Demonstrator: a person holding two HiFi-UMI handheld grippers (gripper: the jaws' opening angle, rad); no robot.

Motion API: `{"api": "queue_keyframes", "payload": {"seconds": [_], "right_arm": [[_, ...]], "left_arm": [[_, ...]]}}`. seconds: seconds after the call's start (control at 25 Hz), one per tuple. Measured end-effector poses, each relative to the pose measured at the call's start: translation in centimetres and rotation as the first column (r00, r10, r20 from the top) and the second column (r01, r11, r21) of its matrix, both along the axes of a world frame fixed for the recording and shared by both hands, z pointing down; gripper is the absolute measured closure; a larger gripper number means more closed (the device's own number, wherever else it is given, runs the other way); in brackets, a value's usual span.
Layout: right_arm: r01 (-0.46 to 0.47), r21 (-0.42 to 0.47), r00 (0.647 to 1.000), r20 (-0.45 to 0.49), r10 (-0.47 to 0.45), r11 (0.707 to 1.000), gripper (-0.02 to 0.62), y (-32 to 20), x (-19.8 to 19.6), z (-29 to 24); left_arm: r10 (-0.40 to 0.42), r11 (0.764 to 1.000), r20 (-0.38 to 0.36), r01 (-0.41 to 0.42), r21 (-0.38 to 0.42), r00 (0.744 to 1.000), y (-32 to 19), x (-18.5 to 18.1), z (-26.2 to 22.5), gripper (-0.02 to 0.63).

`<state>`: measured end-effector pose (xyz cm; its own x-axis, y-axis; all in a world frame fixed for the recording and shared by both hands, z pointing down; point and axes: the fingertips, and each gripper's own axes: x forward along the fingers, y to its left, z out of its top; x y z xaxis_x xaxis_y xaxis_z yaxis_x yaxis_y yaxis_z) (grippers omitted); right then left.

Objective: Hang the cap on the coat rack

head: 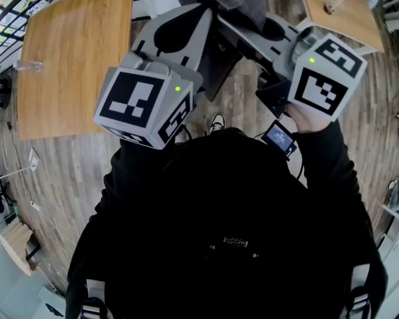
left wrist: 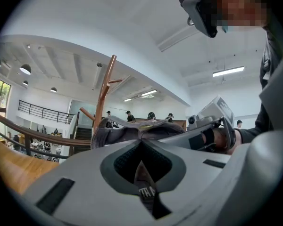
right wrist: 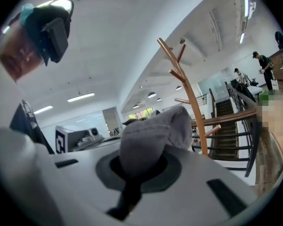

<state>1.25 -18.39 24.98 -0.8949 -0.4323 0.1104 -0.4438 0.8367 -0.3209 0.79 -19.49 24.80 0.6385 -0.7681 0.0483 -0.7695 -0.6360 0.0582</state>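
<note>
My left gripper is clamped shut on the grey cap's edge, and my right gripper squeezes a bunched fold. The cap hangs stretched between them, raised in front of the wooden coat rack, not on it.

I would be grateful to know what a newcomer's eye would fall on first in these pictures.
Most striking is the grey cap, held between the left gripper and the right gripper, both shut on its fabric. Behind it in both gripper views stands the copper-coloured coat rack, its pegs bare and branching upward. In the head view, the black-and-white marker cubes on the grippers dominate the middle.
</note>
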Motion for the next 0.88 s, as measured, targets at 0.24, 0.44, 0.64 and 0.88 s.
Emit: {"api": "queue_keyframes", "payload": {"seconds": [0.24,0.44,0.64,0.88], "right_arm": [[0.042,-0.004,0.999,-0.009,-0.042,0.999,0.591,-2.1,0.2,-0.9],[0.039,0.014,0.999,0.022,-0.039,0.999,0.591,-3.7,0.2,-2.3],[0.023,0.007,0.999,0.024,-0.023,1.000,0.591,-5.1,-1.1,-2.1],[-0.054,0.040,0.998,-0.015,0.055,0.998,0.591,-9.7,-3.9,-2.9]], "left_arm": [[-0.005,1.000,-0.008,0.005,0.009,1.000,-2.1,0.2,-0.9,0.603],[0.020,1.000,-0.007,-0.020,0.021,1.000,-3.8,0.3,-2.2,0.603],[0.034,0.999,-0.007,-0.034,0.023,0.999,-5.1,-1.0,-2.1,0.603],[0.073,0.996,-0.013,-0.073,0.050,0.997,-9.6,-4.0,-3.2,0.603]]}}
